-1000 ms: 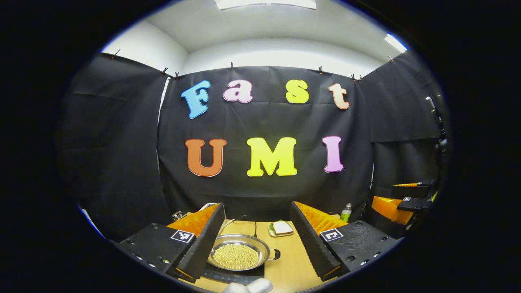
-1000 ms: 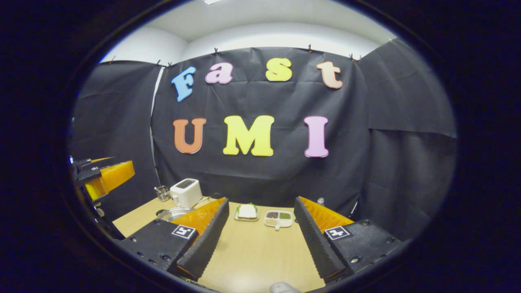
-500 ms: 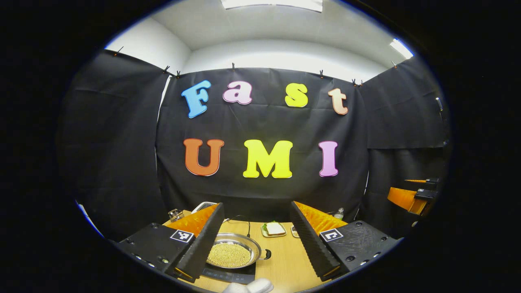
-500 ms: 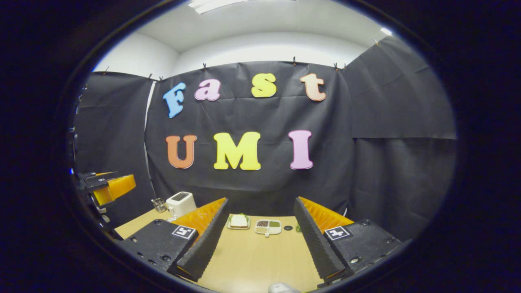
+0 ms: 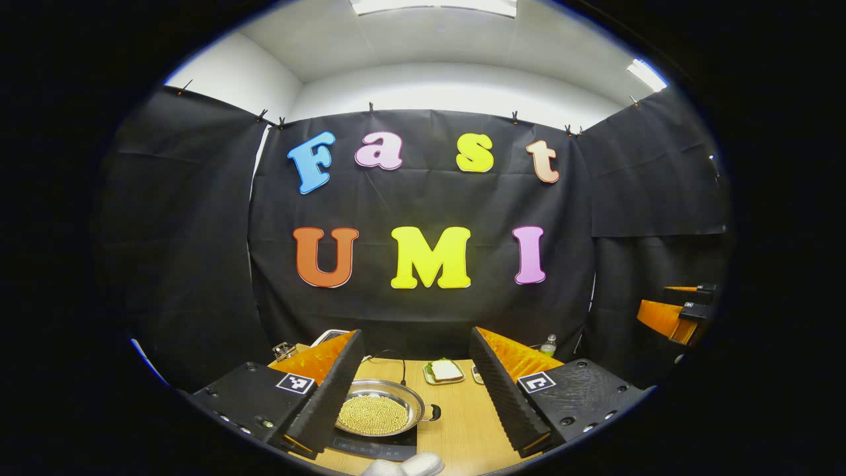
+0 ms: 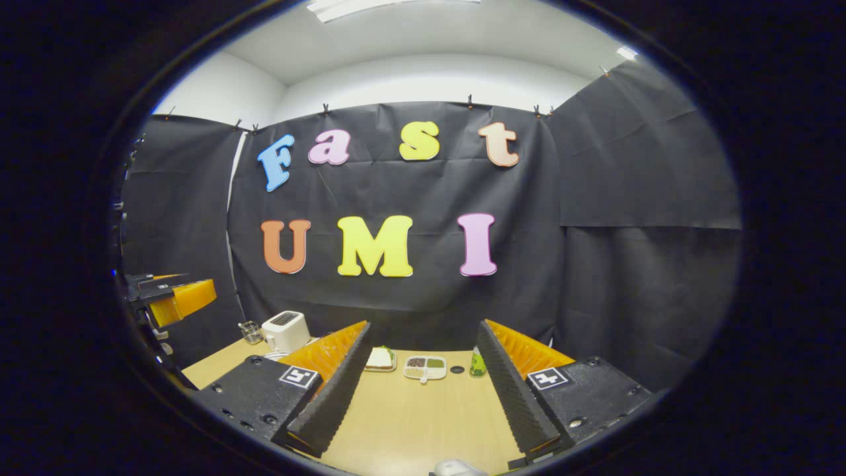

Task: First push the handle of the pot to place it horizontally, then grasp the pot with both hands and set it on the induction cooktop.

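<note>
The right gripper (image 6: 423, 390) has swung rightward — a green bottle (image 6: 474, 363) came into sight.

Wooden table (image 6: 410, 423) and what rests on it

An induction cooktop (image 5: 377, 446) carrying the pot (image 5: 378, 414), a white toaster (image 6: 285, 329), a sandwich plate (image 5: 443, 372), a divided dish (image 6: 425, 367), a green bottle (image 6: 474, 362) and a glass (image 6: 250, 331).

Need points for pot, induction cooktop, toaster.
pot (image 5: 377, 414): left gripper view, on its grain-filled inside.
induction cooktop (image 5: 373, 447): left gripper view, on its front panel.
toaster (image 6: 285, 330): right gripper view, on its body's front side.
</note>
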Tool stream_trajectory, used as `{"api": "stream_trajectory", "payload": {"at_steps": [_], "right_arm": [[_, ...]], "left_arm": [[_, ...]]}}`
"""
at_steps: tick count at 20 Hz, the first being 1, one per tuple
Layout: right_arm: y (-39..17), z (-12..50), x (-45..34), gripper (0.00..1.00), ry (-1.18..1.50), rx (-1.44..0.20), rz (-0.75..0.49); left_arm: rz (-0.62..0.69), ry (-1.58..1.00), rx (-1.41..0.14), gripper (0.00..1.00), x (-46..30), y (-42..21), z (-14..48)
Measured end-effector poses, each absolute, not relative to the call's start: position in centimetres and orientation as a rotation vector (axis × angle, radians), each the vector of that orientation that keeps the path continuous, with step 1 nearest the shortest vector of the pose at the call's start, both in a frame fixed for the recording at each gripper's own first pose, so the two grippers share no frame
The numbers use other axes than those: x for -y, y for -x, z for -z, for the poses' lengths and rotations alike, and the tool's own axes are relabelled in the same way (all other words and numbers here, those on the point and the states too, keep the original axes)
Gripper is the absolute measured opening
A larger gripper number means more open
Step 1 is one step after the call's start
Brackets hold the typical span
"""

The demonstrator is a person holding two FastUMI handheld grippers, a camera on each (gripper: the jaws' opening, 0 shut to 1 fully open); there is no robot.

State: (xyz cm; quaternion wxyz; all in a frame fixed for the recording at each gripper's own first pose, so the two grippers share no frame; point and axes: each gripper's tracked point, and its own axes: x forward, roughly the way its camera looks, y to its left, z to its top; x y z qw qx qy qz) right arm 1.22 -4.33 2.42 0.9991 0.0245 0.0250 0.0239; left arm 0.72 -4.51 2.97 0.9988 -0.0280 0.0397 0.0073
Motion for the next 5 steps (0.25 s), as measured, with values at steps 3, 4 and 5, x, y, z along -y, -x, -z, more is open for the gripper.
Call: {"api": "stream_trajectory", "payload": {"at_steps": [3,4,5], "right_arm": [[-1.26,-2.45,4.16,1.00,-0.045,-0.048,-0.045],[-1.33,-2.38,4.13,1.00,-0.044,-0.051,-0.045],[-1.32,-2.30,4.07,1.00,-0.045,-0.053,-0.045]], "left_arm": [[-0.011,0.056,-0.084,0.96,4.46,-0.80,-2.89],[-0.011,0.055,-0.083,0.96,4.43,-0.81,-2.92],[-0.011,0.054,-0.085,0.96,4.34,-0.77,-2.95]]}}
